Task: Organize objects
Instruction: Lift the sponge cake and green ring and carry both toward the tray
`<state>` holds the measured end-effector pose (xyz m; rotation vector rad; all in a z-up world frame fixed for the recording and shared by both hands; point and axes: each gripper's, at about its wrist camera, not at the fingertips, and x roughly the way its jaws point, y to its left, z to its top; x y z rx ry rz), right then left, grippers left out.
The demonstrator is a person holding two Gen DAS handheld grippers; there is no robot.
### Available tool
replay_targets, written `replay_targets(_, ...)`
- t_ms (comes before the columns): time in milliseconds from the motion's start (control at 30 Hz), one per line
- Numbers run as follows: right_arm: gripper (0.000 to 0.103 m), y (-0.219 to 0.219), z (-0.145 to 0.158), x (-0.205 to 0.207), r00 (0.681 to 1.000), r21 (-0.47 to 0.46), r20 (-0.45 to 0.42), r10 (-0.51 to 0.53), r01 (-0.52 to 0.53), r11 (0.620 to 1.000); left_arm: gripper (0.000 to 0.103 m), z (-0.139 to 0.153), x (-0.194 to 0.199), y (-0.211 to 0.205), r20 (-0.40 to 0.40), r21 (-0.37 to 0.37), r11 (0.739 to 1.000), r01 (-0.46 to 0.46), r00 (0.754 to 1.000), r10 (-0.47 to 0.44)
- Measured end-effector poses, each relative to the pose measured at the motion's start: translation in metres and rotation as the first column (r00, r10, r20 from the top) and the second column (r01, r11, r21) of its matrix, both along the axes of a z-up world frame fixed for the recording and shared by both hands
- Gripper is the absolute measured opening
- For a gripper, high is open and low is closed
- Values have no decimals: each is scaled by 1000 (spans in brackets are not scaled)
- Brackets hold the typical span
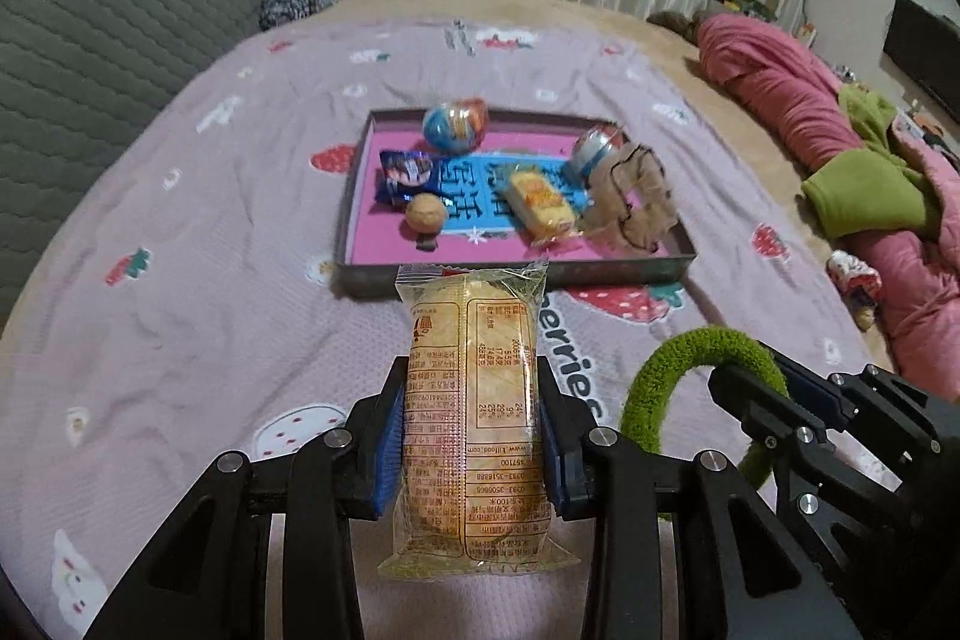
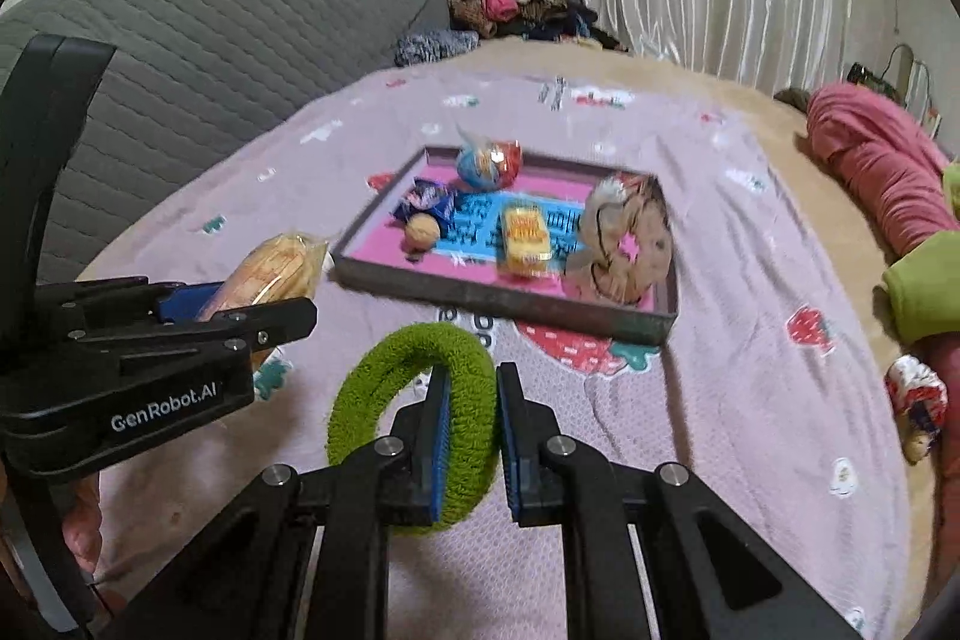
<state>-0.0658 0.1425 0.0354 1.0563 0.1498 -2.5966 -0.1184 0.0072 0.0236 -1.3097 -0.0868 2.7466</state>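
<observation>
Trays [image 1: 510,274]: one
Wrapped cakes: two, one held [image 1: 474,400], one in the tray [image 1: 540,208]
Toy eggs: two [image 1: 456,124] [image 1: 594,151]
Blue snack packets [image 1: 405,175]: one
Walnuts [image 1: 425,214]: one
Scrunchies: two, green [image 2: 414,412] and beige [image 1: 636,196]
Grippers: two [image 1: 471,439] [image 2: 471,436]

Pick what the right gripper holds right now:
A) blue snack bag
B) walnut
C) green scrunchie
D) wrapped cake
C: in the right wrist view the right gripper is shut on the green scrunchie, one side of the ring pinched between its pads. The wrapped cake is in the left gripper; the other items lie in the tray.
</observation>
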Motion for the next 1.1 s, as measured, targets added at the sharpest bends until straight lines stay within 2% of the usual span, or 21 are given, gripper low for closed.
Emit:
replay_targets(233,15,0,38,27,998,-3,-70,-3,3,1000,38,32,29,0,-51,-5,1000,4,999,-4)
replay_targets(600,15,12,78,53,989,-18,-146,-29,27,999,38,69,56,7,-122,-23,1000,11,992,-14)
replay_targets(1100,15,27,107,58,979,-15,-196,-50,48,999,38,105,66,20,-187,-44,999,23,982,-31)
